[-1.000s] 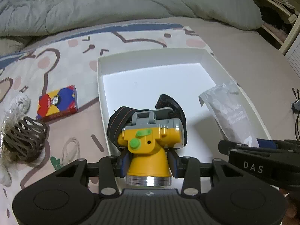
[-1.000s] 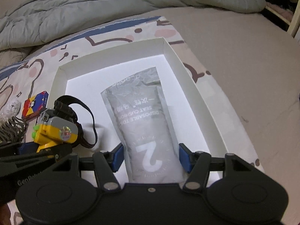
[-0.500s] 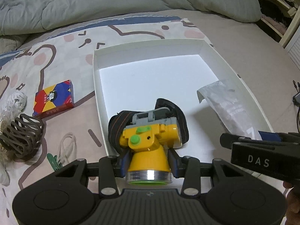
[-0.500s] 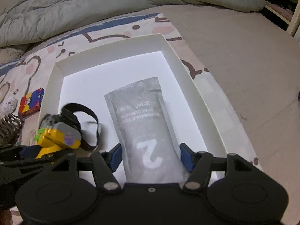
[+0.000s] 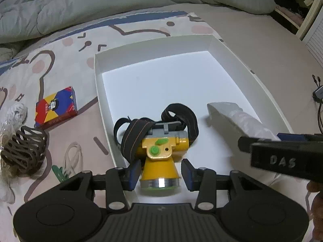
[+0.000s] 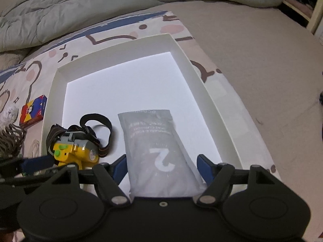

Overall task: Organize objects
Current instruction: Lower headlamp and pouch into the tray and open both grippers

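The bed (image 5: 252,46), under a cartoon-print sheet with a grey duvet (image 5: 101,2) bunched at its far side, carries everything. Ahead of both tools lies the white box (image 5: 97,84), a shallow open tray that seems meant to collect the loose items.

Inside it, between the right tool's (image 6: 162,166) blue pads, the grey pouch (image 6: 155,141) marked with a 2 lies flat along the box's length, likely laid that way so it takes little room. That tool's jaws have just been opening; the pouch sits between them, the left pad close against its edge and the right pad clear of it, so it reads as released.

The yellow headlamp (image 5: 161,157) rests on the box floor between the pads of the left tool (image 5: 160,171), lens toward the tool and its black strap (image 5: 131,135) looped beyond. Its jaws have just been opening too; a gap shows on each side of the lamp, so it is let go, set near the box's left wall.

Left of the left tool, outside the box, wait 3 further items: a colourful card box (image 5: 55,106), a brown mesh bundle (image 5: 24,149), and a small green clip (image 5: 59,173).
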